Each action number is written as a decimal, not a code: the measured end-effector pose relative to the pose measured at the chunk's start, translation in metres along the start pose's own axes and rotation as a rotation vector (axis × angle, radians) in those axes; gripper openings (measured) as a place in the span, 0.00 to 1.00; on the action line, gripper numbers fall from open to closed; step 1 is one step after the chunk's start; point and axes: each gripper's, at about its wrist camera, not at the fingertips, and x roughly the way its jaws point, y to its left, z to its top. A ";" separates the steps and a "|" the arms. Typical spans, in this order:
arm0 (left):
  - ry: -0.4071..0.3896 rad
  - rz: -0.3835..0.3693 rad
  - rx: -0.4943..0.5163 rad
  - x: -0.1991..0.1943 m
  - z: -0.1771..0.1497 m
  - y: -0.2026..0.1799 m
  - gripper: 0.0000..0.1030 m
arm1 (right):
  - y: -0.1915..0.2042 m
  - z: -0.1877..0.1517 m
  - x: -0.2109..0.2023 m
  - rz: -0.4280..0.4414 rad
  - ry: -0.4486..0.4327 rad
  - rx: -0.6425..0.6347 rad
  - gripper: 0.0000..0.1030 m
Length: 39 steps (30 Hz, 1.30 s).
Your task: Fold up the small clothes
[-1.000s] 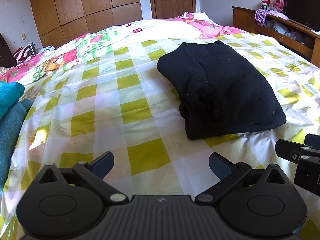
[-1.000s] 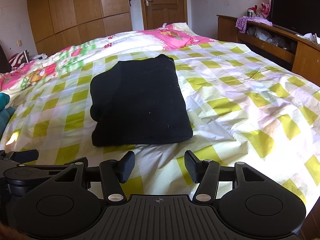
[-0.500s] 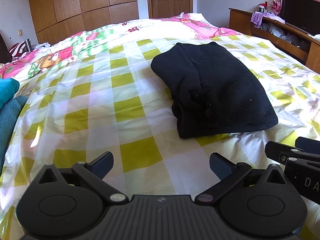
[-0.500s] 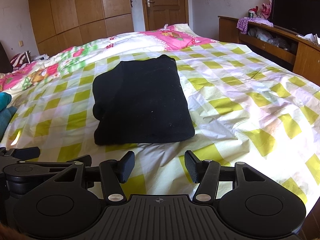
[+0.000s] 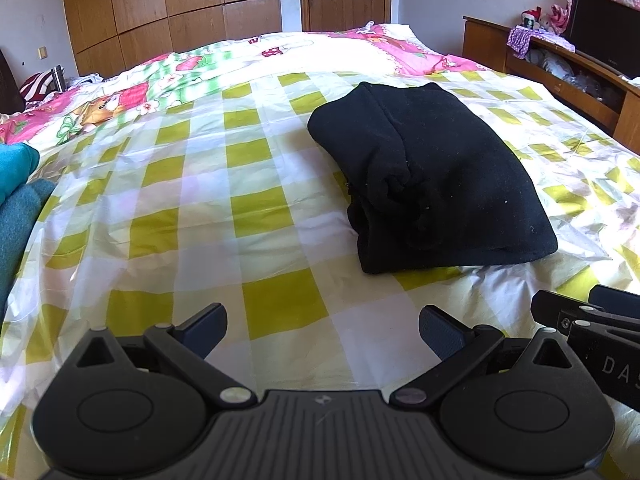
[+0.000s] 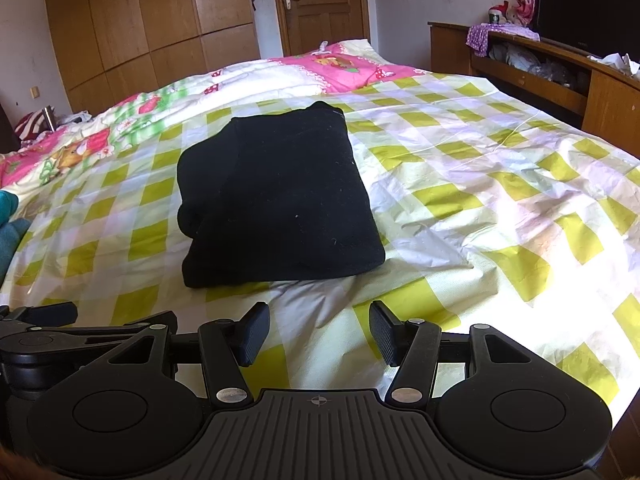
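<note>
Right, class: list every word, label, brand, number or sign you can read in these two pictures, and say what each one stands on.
"DAS", cut off by the picture's edge: white letters on the right gripper body, seen in the left wrist view.
Small mark on the lower front edge of the television: too small to read.
Label on the cup on the wooden unit: too blurred to read.
Black garment and checked bedspread: no text.

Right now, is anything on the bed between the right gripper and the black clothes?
No. In the right wrist view, only bare checked sheet lies between the right gripper and the folded black clothes.
</note>
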 end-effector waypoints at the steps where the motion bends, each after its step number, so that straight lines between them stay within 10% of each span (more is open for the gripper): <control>1: -0.003 -0.002 0.001 -0.001 0.000 0.000 1.00 | 0.001 0.000 0.001 -0.006 0.004 -0.004 0.53; 39: 0.112 0.109 0.051 0.008 0.027 -0.033 1.00 | -0.026 0.006 0.016 0.025 0.108 0.123 0.53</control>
